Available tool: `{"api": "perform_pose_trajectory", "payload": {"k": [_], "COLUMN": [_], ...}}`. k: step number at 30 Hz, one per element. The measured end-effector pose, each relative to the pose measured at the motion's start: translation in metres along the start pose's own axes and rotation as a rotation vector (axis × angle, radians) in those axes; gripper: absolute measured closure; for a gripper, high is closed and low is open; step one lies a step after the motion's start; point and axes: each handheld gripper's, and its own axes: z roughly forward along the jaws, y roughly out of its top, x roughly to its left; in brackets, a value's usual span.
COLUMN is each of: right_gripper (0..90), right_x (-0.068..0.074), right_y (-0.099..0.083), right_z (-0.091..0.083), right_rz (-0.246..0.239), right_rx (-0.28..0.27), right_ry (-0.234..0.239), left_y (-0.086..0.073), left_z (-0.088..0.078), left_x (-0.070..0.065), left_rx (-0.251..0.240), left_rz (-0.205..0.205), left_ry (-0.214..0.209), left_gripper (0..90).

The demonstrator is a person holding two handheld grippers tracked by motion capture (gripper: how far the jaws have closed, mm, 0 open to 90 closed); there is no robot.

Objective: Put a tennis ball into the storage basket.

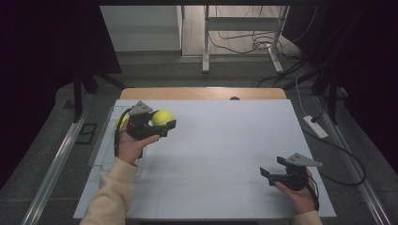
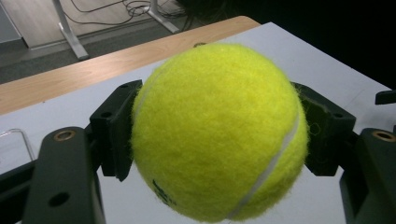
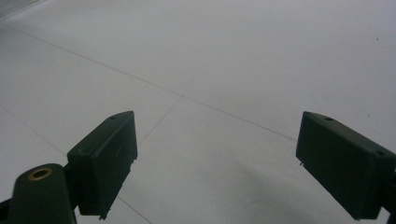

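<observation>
A yellow-green tennis ball (image 1: 162,116) is held above the left part of the white table top (image 1: 225,140), with my left gripper (image 1: 165,123) shut on it. In the left gripper view the two black pads press on the ball (image 2: 217,130) from either side, and the ball hangs clear of the table. My right gripper (image 1: 272,166) rests low near the table's front right, held in a hand. Its jaws stand wide open in the right gripper view (image 3: 224,158), with bare white surface between them.
A clear plastic tray (image 1: 101,150) lies along the table's left edge, and something yellow (image 1: 121,123) shows behind the left gripper. A wooden strip (image 1: 202,93) runs along the far edge. Beyond it, desk legs and cables (image 1: 244,42) stand on the floor.
</observation>
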Motion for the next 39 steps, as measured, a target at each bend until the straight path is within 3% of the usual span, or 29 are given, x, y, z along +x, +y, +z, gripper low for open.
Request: {"api": "perform_pose_trajectory", "payload": {"k": [20, 39], "right_gripper": [12.7, 12.7], "right_x": [0.000, 0.001], "right_y": [0.000, 0.000], "right_z": [0.000, 0.000], "right_rz": [0.003, -0.001], "right_rx": [0.003, 0.001], "right_ry": [0.000, -0.001], "left_y": [-0.007, -0.021], "left_z": [-0.008, -0.028], "left_x": [0.015, 0.038], "left_rx": [0.002, -0.010], "left_rz": [-0.025, -0.068], "left_ry": [0.054, 0.131], "left_gripper": [26.6, 26.6]}}
